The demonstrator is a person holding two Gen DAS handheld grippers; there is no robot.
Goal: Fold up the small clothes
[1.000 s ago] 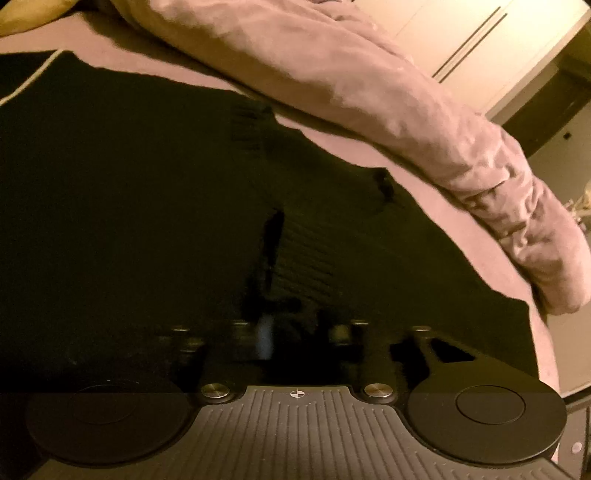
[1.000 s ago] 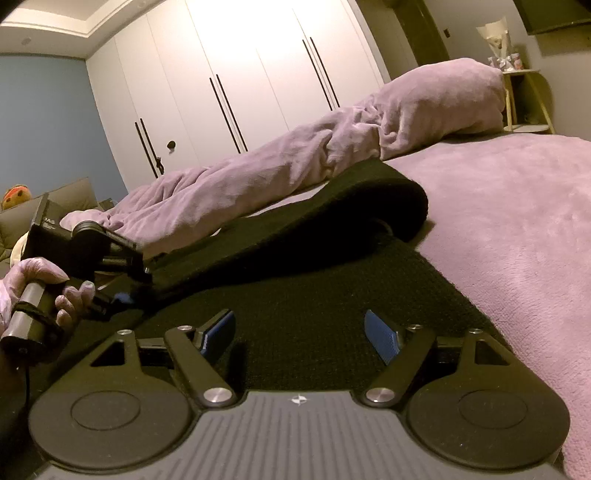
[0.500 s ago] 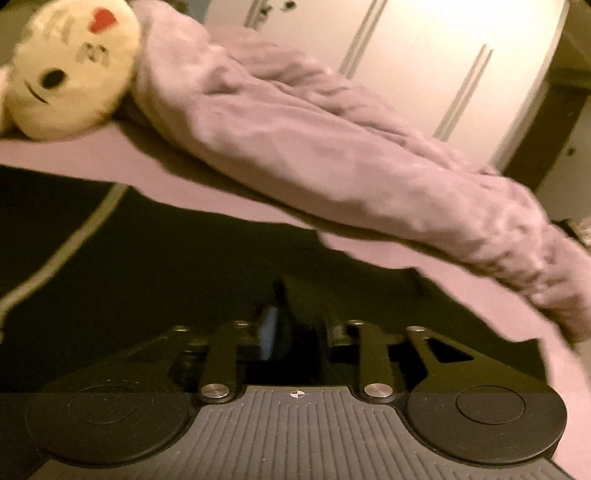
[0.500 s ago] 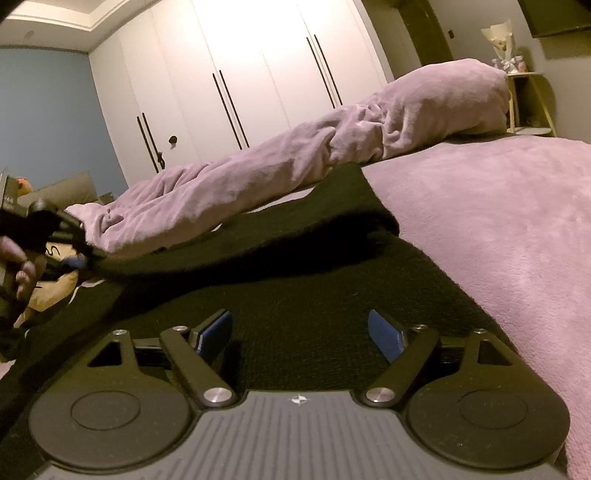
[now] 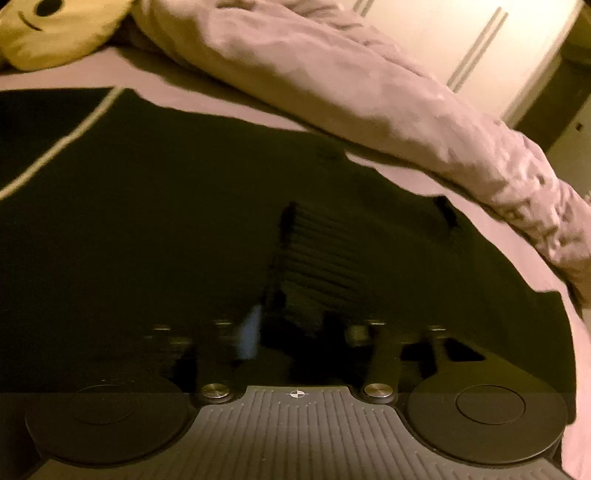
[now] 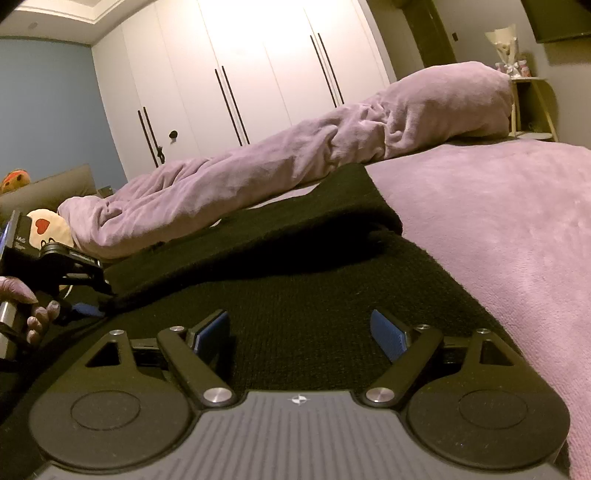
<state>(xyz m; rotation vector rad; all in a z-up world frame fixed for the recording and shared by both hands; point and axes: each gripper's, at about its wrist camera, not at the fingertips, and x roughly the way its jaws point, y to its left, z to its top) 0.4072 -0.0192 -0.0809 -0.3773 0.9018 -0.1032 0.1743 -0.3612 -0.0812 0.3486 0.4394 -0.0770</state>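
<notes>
Left tongs: the left gripper (image 5: 291, 332) is low over the black knitted garment (image 5: 184, 229). In its own view, which is dark and blurred, the fingers stand close together with a dark ribbed edge of the cloth between them. In the right wrist view this same gripper (image 6: 94, 308) shows at the far left, its blue pad touching a lifted flap of the garment, so it seems to pinch that flap.

Right tongs: the right gripper (image 6: 301, 332) has its two fingers with blue pads (image 6: 388, 332) spread wide apart. Nothing is between them; they hover just above the flat part of the cloth.

Hand: the person's left hand (image 6: 26, 306) grips the handle of the left tool, at the left border of the right wrist view.

Garment: the black knitted garment (image 6: 314, 295) lies spread on the mauve plush bed cover (image 6: 498, 240). One part, running from the left tongs up to a corner further back, is raised and folded over the flat layer. In the left wrist view a pale thin trim line (image 5: 66, 144) crosses the cloth at the upper left.

Garment and tongs: the flat layer is directly under and ahead of the right tongs; the lifted flap is ahead of them and to their left.

Around: a rolled mauve plush blanket (image 6: 295, 158) lies behind the garment, a cream plush toy with a face (image 5: 55, 29) near its end, and white wardrobe doors with dark handles (image 6: 240, 74) behind.
</notes>
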